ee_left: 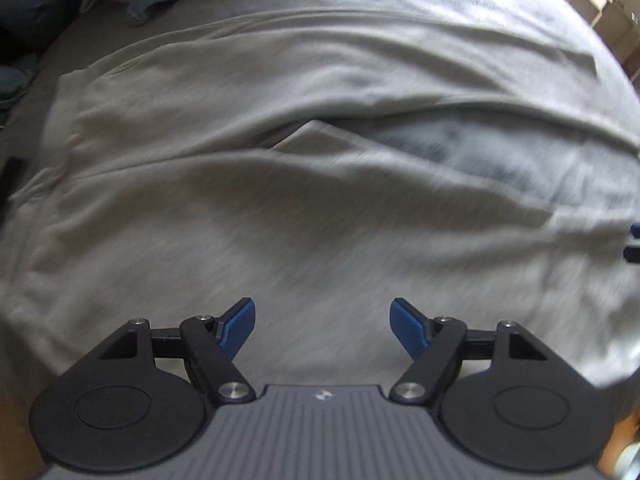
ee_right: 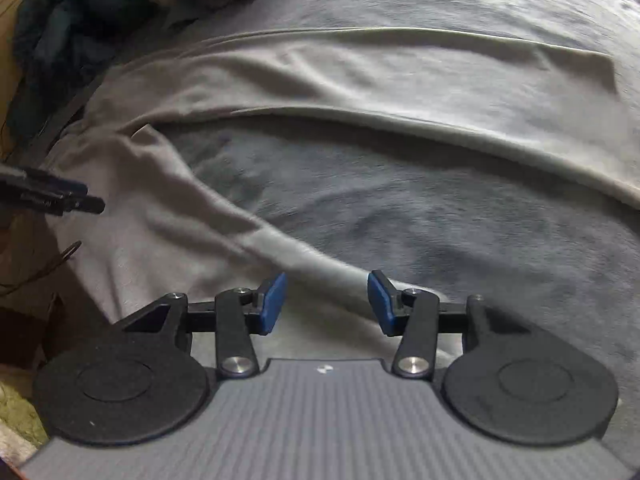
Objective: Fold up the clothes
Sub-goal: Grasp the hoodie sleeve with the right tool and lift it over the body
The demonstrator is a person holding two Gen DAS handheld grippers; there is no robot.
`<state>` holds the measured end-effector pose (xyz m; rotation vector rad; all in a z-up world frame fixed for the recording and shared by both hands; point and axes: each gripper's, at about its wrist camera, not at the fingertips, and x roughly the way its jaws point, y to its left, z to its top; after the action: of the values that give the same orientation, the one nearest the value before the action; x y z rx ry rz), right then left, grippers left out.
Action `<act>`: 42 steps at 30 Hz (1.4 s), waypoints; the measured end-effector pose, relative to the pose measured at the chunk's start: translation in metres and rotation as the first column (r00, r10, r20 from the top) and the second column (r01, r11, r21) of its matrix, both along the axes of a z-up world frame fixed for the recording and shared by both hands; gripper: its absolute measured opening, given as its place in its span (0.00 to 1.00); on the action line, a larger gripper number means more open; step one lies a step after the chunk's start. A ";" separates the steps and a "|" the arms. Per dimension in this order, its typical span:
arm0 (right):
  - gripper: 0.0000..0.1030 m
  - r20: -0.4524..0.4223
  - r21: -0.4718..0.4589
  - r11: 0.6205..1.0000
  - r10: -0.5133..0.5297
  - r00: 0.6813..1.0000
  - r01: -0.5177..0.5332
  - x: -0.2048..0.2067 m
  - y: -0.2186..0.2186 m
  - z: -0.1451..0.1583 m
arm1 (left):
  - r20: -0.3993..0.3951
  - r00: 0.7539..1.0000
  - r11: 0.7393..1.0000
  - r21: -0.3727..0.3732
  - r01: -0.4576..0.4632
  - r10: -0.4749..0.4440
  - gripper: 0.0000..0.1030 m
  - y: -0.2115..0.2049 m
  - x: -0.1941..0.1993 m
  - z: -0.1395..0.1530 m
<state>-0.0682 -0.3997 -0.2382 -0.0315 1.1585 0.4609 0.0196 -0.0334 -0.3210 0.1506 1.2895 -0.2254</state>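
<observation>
Evidently a pair of grey trousers [ee_right: 360,80] is spread flat on the bed [ee_right: 420,208] ahead of both tongs.

Its legs fork apart, likely laid out so the edges are reachable; a dark clothes pile [ee_right: 88,12] waits far beyond. Left tongs [ee_left: 322,330] hover spread over the cloth, gripping nothing; right tongs [ee_right: 327,304] gape astride the near leg's edge.

No readable text; only a small white emblem on each claw [ee_left: 322,318] [ee_right: 327,302] body
</observation>
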 end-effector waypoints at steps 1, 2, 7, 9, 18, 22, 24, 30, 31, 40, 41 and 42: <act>0.43 0.005 -0.029 0.999 0.012 1.000 -0.012 -0.006 0.012 -0.003 | 0.008 1.000 1.000 0.012 0.021 -0.021 0.73 0.004 -0.003 0.001; 0.43 0.008 -0.063 0.998 0.014 1.000 -0.014 -0.013 0.022 -0.006 | 0.022 0.999 0.999 0.016 0.048 -0.048 0.73 0.005 -0.004 0.002; 0.42 -0.043 -0.118 0.976 -0.186 0.982 0.180 -0.047 0.006 -0.014 | 0.091 0.977 0.981 -0.004 0.195 -0.194 0.73 -0.015 0.000 0.004; 0.42 -0.040 -0.158 0.932 -0.335 0.941 0.326 -0.059 -0.025 -0.015 | 0.118 0.951 0.957 -0.013 0.288 -0.285 0.73 -0.039 0.006 -0.001; 0.43 -0.059 -0.028 0.608 -0.794 0.606 0.794 -0.110 -0.150 -0.015 | 0.238 0.670 0.689 -0.002 0.725 -0.704 0.69 -0.181 0.002 -0.010; 0.43 -0.070 0.030 0.502 -0.862 0.502 0.865 -0.133 -0.160 -0.015 | 0.247 0.591 0.610 0.003 0.792 -0.768 0.69 -0.223 -0.007 -0.011; 0.43 -0.103 0.043 0.438 -0.892 0.440 0.898 -0.148 -0.166 -0.018 | 0.252 0.549 0.568 0.005 0.823 -0.797 0.69 -0.245 -0.012 -0.011; 0.51 -0.122 0.151 0.304 -0.939 0.323 0.941 -0.169 -0.194 -0.023 | 0.231 0.472 0.489 0.021 0.872 -0.851 0.70 -0.292 -0.027 -0.019; 0.53 -0.118 0.164 0.307 -0.938 0.327 0.938 -0.163 -0.201 -0.024 | 0.224 0.462 0.480 0.029 0.877 -0.858 0.70 -0.299 -0.029 -0.021; 0.63 -0.212 0.202 0.504 -0.815 0.540 0.840 -0.078 -0.242 -0.045 | 0.139 0.460 0.470 0.045 0.882 -0.877 0.61 -0.339 -0.034 -0.035; 0.62 -0.234 0.183 0.518 -0.803 0.549 0.836 -0.073 -0.244 -0.051 | 0.129 0.460 0.468 0.046 0.882 -0.879 0.59 -0.342 -0.035 -0.037; 0.49 -0.253 0.167 0.530 -0.792 0.555 0.832 -0.069 -0.246 -0.057 | 0.127 0.461 0.469 0.049 0.882 -0.878 0.56 -0.343 -0.036 -0.037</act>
<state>-0.1369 -0.6458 -0.2954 0.7918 1.1062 -0.2514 -0.0160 -0.3760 -0.3576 0.8275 0.9528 -1.1278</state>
